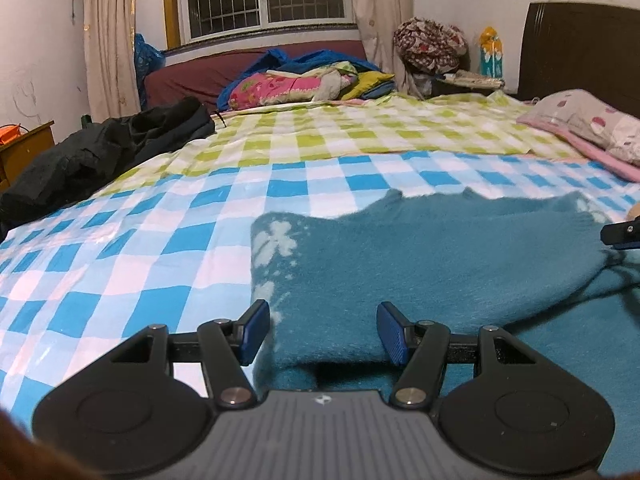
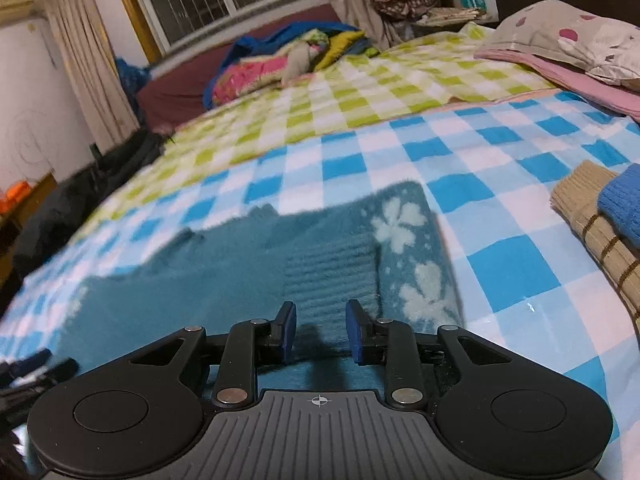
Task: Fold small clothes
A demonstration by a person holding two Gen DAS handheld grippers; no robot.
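Across the blue-and-white checked bedsheet (image 1: 120,240) a fluffy teal knitted sweater (image 1: 440,248) is lying; I am hovering left gripper (image 1: 323,332) and right gripper (image 2: 321,330) released, aiming to pinch both near hem corners evenly.

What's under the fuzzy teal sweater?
The sweater lies on the blue checked sheet covering the bed. The sheet shows all around it. Whether anything else hides beneath cannot be seen, because the sweater covers that spot.

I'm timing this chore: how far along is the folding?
Done: a tan striped piece and a blue one lie stacked aside. In hand: the teal sweater, partly folded, with the left tool and right tool open over it. Left: finishing its folds.
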